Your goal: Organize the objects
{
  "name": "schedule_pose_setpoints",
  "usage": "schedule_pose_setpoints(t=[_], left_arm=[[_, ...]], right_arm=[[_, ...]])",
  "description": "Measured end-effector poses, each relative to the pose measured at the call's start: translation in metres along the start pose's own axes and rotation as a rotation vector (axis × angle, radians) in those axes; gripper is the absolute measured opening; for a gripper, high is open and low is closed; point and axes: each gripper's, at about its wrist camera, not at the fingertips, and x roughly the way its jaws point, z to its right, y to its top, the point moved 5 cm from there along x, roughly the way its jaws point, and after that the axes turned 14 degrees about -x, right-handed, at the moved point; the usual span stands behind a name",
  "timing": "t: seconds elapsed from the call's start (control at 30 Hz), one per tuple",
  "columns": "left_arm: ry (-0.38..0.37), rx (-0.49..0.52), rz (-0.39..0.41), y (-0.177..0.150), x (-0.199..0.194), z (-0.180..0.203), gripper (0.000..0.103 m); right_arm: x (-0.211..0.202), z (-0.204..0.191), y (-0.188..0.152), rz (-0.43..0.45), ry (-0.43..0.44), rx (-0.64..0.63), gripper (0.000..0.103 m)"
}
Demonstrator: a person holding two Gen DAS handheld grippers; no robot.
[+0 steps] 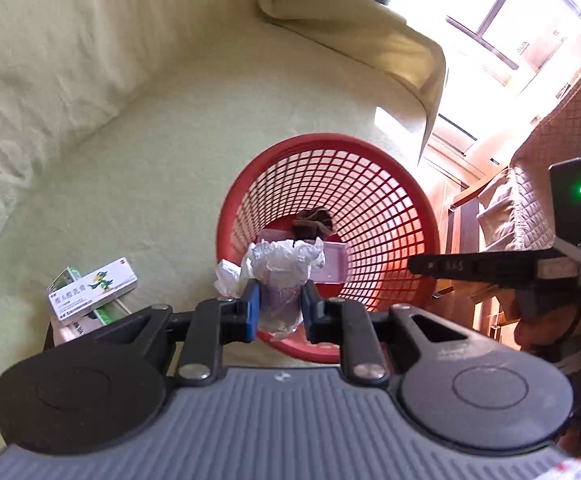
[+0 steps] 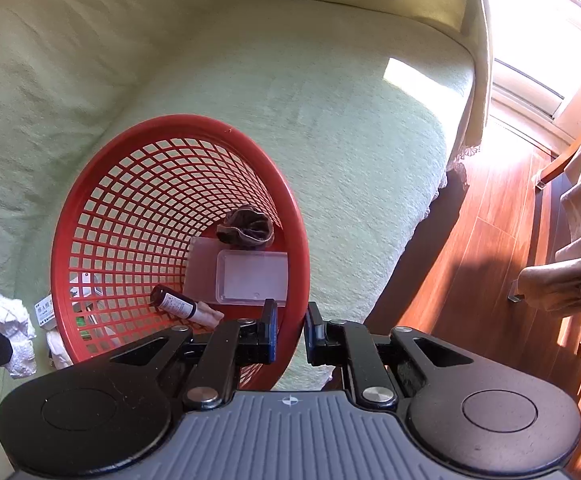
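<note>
We saw a glossy red plastic mesh basket (image 2: 90,216) on matt green woven sofa cloth (image 1: 130,152). Crinkled white paper wad (image 1: 286,264) sat between blue plastic-looking pads (image 1: 251,312). At the basket's 5 o'clock lay a frosted clear plastic case (image 2: 252,278); at 12 of it, a dark crumpled wad (image 2: 246,227). Glossy printed cardboard box (image 1: 92,292) at 9 o'clock. Polished wood floor (image 2: 490,264).

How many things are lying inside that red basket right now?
3: a dark crumpled pouch at the far end, a clear plastic case in the middle, a small bottle near the rim. More may hide underneath.
</note>
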Motion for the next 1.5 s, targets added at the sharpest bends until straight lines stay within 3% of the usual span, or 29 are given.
schedule_pose_setpoints(t=[0.13, 0.17, 0.2, 0.23, 0.27, 0.53, 0.67, 0.83, 0.97, 1.1, 1.33, 1.37, 1.5], left_arm=[[-0.020, 0.024, 0.000, 0.005, 0.007, 0.025, 0.020], [-0.020, 0.029, 0.012, 0.007, 0.008, 0.030, 0.025], [-0.021, 0.038, 0.022, 0.008, 0.009, 0.035, 0.040], [-0.025, 0.048, 0.029, 0.009, 0.010, 0.040, 0.050], [-0.031, 0.054, 0.043, 0.009, 0.010, 0.044, 0.054], [-0.034, 0.058, 0.020, 0.005, 0.014, 0.043, 0.055], [-0.013, 0.052, 0.027, 0.003, 0.007, 0.029, 0.061], [0.048, 0.038, 0.042, 0.000, -0.003, 0.001, 0.064], [0.106, 0.009, 0.059, -0.004, -0.012, -0.027, 0.083], [0.186, -0.015, 0.067, -0.011, -0.018, -0.064, 0.090], [0.320, -0.058, 0.055, -0.042, -0.023, -0.134, 0.095], [0.303, 0.082, 0.065, -0.046, -0.022, -0.141, 0.095], [0.327, 0.036, 0.025, -0.062, -0.015, -0.175, 0.095]], right_arm=[[0.001, -0.003, 0.001, 0.011, 0.001, -0.008, 0.010], [0.001, -0.003, 0.002, 0.013, 0.001, -0.010, 0.010], [0.001, -0.003, 0.002, 0.016, 0.002, -0.013, 0.010], [0.002, -0.003, 0.002, 0.018, 0.004, -0.012, 0.010], [0.002, -0.003, 0.002, 0.019, 0.005, -0.012, 0.010], [0.004, -0.003, 0.002, 0.025, 0.013, -0.012, 0.010], [0.004, -0.003, 0.001, 0.026, 0.013, -0.014, 0.010], [0.005, -0.003, 0.000, 0.027, 0.012, -0.014, 0.010], [0.005, -0.002, -0.001, 0.027, 0.010, -0.016, 0.010], [0.005, -0.002, -0.001, 0.027, 0.008, -0.017, 0.010], [0.003, -0.005, -0.003, 0.024, 0.001, -0.015, 0.010], [0.003, -0.006, -0.003, 0.024, -0.001, -0.017, 0.010], [0.003, -0.009, -0.003, 0.022, -0.007, -0.023, 0.010]])
